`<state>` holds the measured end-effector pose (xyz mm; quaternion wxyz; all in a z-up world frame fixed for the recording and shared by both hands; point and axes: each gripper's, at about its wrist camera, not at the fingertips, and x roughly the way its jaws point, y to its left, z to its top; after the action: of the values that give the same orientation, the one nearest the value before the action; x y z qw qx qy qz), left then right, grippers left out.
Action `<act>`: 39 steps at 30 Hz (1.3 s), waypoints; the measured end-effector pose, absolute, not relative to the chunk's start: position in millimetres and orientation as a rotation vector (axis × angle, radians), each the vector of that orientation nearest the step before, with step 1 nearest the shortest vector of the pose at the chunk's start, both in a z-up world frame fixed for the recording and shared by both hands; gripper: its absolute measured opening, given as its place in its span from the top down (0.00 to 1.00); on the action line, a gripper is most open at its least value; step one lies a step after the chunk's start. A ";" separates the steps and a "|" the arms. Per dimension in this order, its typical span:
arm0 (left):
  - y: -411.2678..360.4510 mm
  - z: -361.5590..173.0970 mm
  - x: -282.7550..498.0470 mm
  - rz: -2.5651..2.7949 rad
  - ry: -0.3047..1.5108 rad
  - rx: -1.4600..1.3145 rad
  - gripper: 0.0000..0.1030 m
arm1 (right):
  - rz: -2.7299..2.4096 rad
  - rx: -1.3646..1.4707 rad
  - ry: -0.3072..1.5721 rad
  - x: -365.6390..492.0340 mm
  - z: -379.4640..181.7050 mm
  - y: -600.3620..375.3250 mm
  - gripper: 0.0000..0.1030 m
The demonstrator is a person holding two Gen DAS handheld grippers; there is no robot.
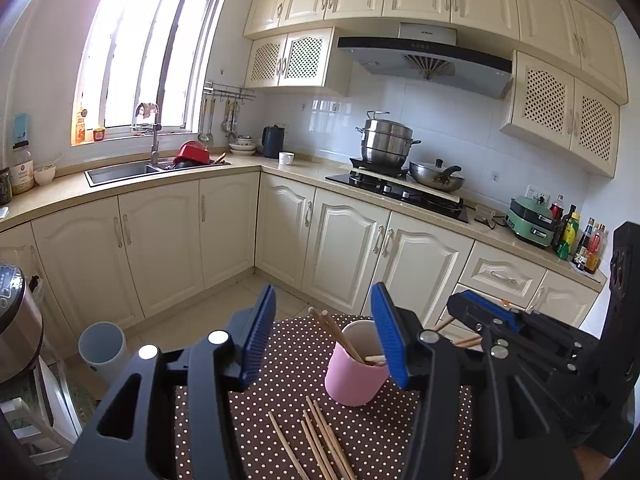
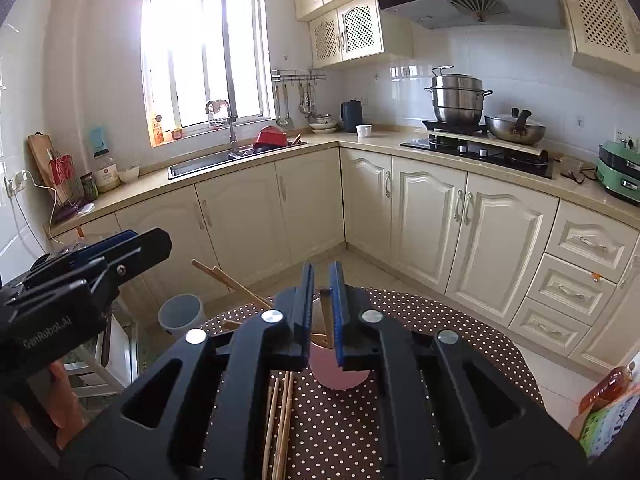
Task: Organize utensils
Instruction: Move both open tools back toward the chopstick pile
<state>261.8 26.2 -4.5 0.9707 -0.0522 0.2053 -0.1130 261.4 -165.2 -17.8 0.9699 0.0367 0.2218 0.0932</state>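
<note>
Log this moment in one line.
left tool: open | right tool: open above pink cup | chopsticks: some in cup, others loose on tablecloth

Home kitchen: cream panelled cabinets (image 1: 160, 240) along far walls, steel sink (image 1: 120, 172) under window, black gas hob (image 1: 400, 192) with steel steamer pot (image 1: 386, 140), range hood (image 1: 424, 60) above.

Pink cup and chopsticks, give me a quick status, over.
Left gripper open, empty. Right gripper open a crack above the pink cup, one chopstick between its pads. Several chopsticks in cup, more chopsticks loose on the dotted tablecloth. Nothing blocking.
</note>
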 end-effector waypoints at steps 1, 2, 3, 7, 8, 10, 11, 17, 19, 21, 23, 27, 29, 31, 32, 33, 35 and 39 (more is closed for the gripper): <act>26.9 -4.2 259.4 -0.228 0.420 -0.103 0.50 | 0.186 0.074 0.447 259.5 -16.6 -165.9 0.67; 27.4 -4.0 256.6 -0.229 0.423 -0.100 0.50 | 0.180 0.077 0.441 257.1 -15.4 -166.9 0.61; 28.2 -3.8 252.8 -0.229 0.422 -0.096 0.50 | 0.176 0.082 0.433 254.3 -13.8 -167.9 0.56; 30.3 -3.2 241.5 -0.220 0.427 -0.078 0.50 | 0.176 0.094 0.425 242.6 -9.0 -169.9 0.56; 31.8 -3.7 239.0 -0.219 0.431 -0.079 0.50 | 0.179 0.094 0.423 238.1 -7.5 -169.8 0.56; 33.9 -5.5 234.6 -0.222 0.447 -0.082 0.50 | 0.184 0.090 0.421 231.6 -5.9 -168.4 0.56; 34.9 -7.2 232.0 -0.221 0.456 -0.082 0.50 | 0.186 0.085 0.418 226.3 -5.5 -167.5 0.56; 37.3 -24.8 220.1 -0.212 0.521 -0.068 0.50 | 0.195 0.067 0.444 207.4 -19.3 -163.6 0.56; 37.3 -33.3 217.6 -0.209 0.545 -0.059 0.50 | 0.198 0.070 0.462 202.8 -28.6 -163.5 0.56; 38.1 -43.0 215.0 -0.201 0.564 -0.050 0.50 | 0.203 0.073 0.480 199.3 -37.7 -163.9 0.56; 39.1 -55.2 214.0 -0.191 0.594 -0.043 0.50 | 0.208 0.073 0.500 196.0 -47.0 -163.9 0.56; 41.8 -76.0 216.7 -0.177 0.649 -0.040 0.50 | 0.219 0.072 0.529 191.6 -63.3 -162.2 0.56; 42.4 -86.4 219.3 -0.171 0.678 -0.034 0.50 | 0.220 0.069 0.543 191.0 -70.7 -160.8 0.56; 44.8 -102.1 224.9 -0.160 0.726 -0.033 0.50 | 0.227 0.066 0.562 190.4 -80.8 -159.1 0.56; 45.6 -108.7 227.6 -0.159 0.751 -0.036 0.50 | 0.230 0.065 0.571 190.3 -85.6 -158.2 0.56; 47.3 -117.9 232.6 -0.157 0.790 -0.046 0.50 | 0.233 0.063 0.584 191.5 -91.5 -157.3 0.56; 48.4 -133.0 240.3 -0.159 0.845 -0.069 0.50 | 0.240 0.059 0.608 194.3 -102.1 -156.1 0.56; 48.4 -161.9 256.8 -0.160 0.959 -0.106 0.50 | 0.256 0.066 0.675 204.8 -125.4 -154.7 0.56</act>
<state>256.8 48.4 -161.9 0.8828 -0.0510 0.4607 -0.0766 204.8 -154.7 -125.4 0.9350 0.0324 0.3301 0.1252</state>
